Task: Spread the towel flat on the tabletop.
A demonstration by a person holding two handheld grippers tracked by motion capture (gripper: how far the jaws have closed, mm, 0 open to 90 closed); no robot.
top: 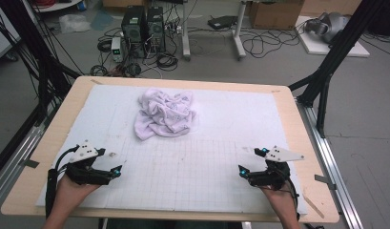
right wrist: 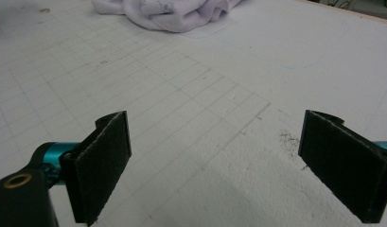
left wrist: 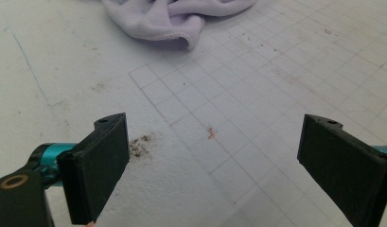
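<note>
A crumpled pale lilac cloth lies in a heap on the white gridded mat, toward the far middle. My left gripper rests low at the near left of the mat, open, with nothing between its jaws. My right gripper sits at the near right, also open and holding nothing. Both point inward and forward, well short of the cloth. In the left gripper view the cloth's hem edge shows at the top. In the right gripper view the cloth sits at the top left.
The mat covers a wooden table with bare rims. A dark smudge marks the mat near the left jaw. Black frame posts stand at the table's sides; computers and cables lie on the floor beyond.
</note>
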